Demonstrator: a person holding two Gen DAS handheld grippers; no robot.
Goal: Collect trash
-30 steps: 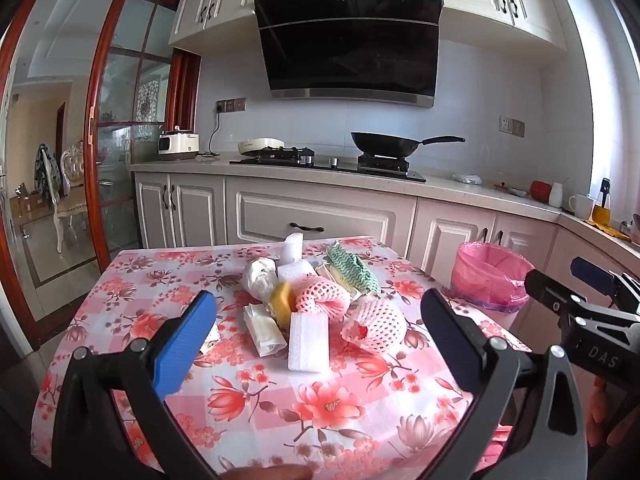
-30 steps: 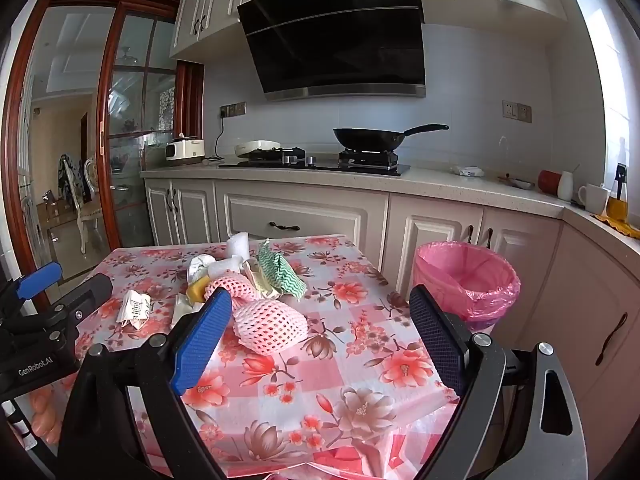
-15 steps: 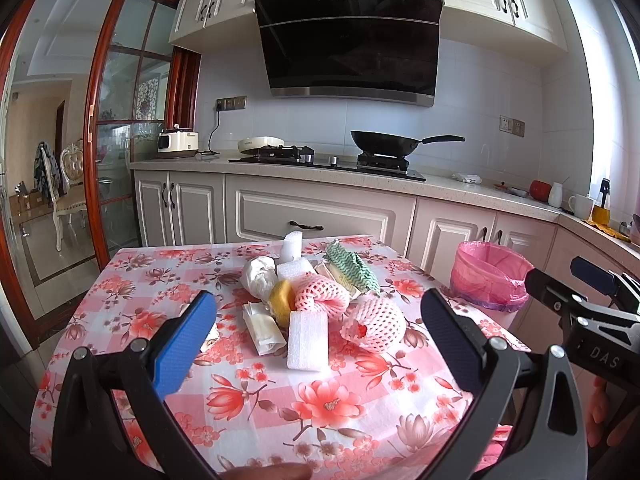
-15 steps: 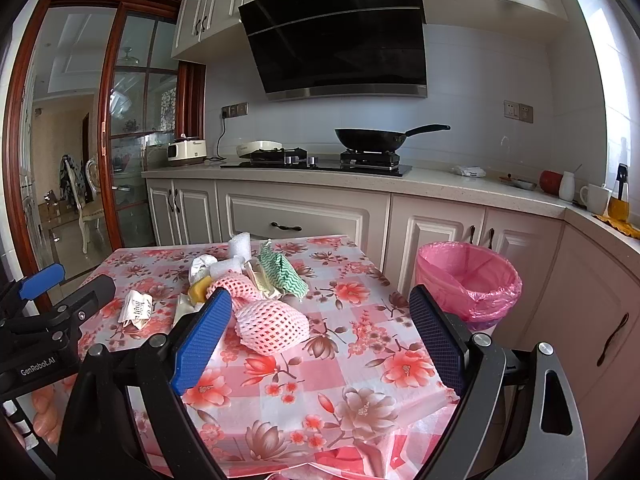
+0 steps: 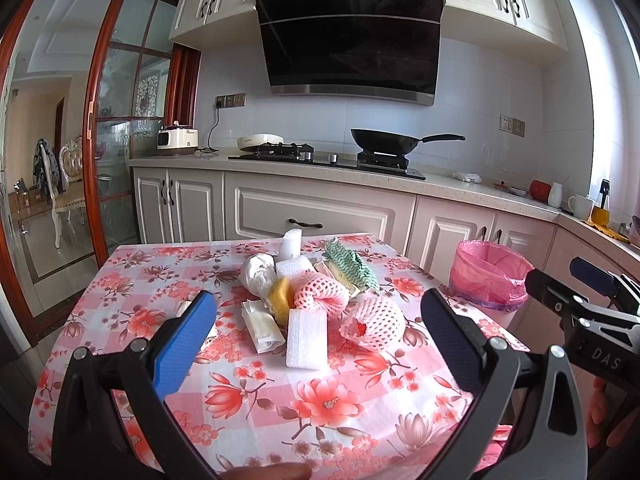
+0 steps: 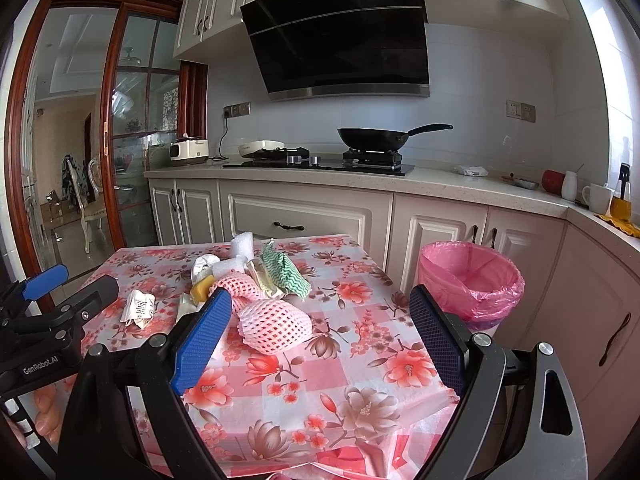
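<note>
A heap of trash lies mid-table on the floral cloth (image 5: pixel 320 396): a pink foam net (image 5: pixel 372 322) (image 6: pixel 276 326), a second pink net (image 5: pixel 320 294), a white foam block (image 5: pixel 306 338), a yellow sponge (image 5: pixel 278 300), a green patterned cloth (image 5: pixel 352 266) (image 6: pixel 286 270), white crumpled paper (image 5: pixel 258 274) and a printed paper scrap (image 6: pixel 138 308). A bin with a pink liner (image 5: pixel 486 274) (image 6: pixel 470 280) stands right of the table. My left gripper (image 5: pixel 320 328) hangs open, short of the heap. My right gripper (image 6: pixel 320 328) is open near the pink net, touching nothing.
Cream cabinets (image 5: pixel 320 208) and a counter with a hob and black wok (image 5: pixel 384 146) run behind the table. A glass door with a red frame (image 5: pixel 108 140) is at the left. Mugs and a bottle (image 6: pixel 620 196) stand on the right counter.
Both views have crept slightly closer to the table. Nothing was taken hold of, and both grippers stay open.
</note>
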